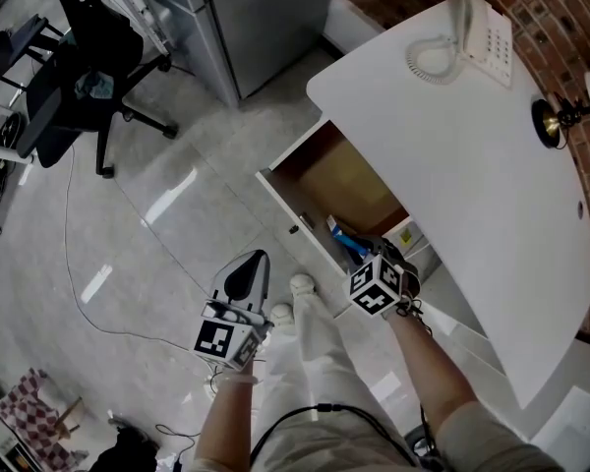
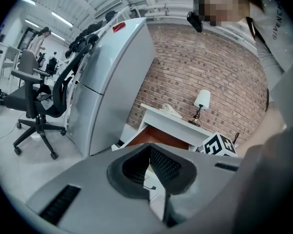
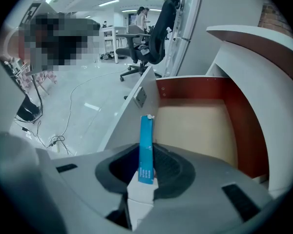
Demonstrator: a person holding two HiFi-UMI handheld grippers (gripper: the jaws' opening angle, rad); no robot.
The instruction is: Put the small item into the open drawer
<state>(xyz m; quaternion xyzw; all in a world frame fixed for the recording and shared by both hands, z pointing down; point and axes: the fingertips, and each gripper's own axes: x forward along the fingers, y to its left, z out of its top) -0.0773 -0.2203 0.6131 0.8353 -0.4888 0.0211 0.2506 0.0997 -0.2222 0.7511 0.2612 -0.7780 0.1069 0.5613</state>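
Pinched edge-on between the pads of the right tool (image 3: pixel 147 172): a slim blue card carton (image 3: pixel 146 147), long and flat, white at the gripped end. Sticks straight out past the tips, with a scrap of white at its far end. Poised over the near corner of the open white drawer (image 3: pixel 133 112), just inside the front panel. Whether touching that panel or the drawer bottom, not to be told.

Right forearm stretched forward, tool pitched steeply down into the drawer mouth, marker cube turned up towards the head camera.

Left tool (image 2: pixel 149 167) pressed together on nothing. Held close to level, off to the left of the right tool and well apart from the drawer, above the pale tiled floor (image 1: pixel 157 224).

Ahead of the right tool's tips, a wide stretch of bare pale drawer bottom. To its right, the red-brown inner side wall. Above and beyond, the curved edge of the white table (image 1: pixel 472 165) overhanging the drawer's back part. To its left, the front panel, then open floor.

Far past the tips on the table, a white corded telephone (image 1: pixel 482 32) and a small brass-based lamp (image 1: pixel 556 116). Off left, a tall grey metal cabinet (image 1: pixel 256 18) and a black office chair (image 1: pixel 79 67).
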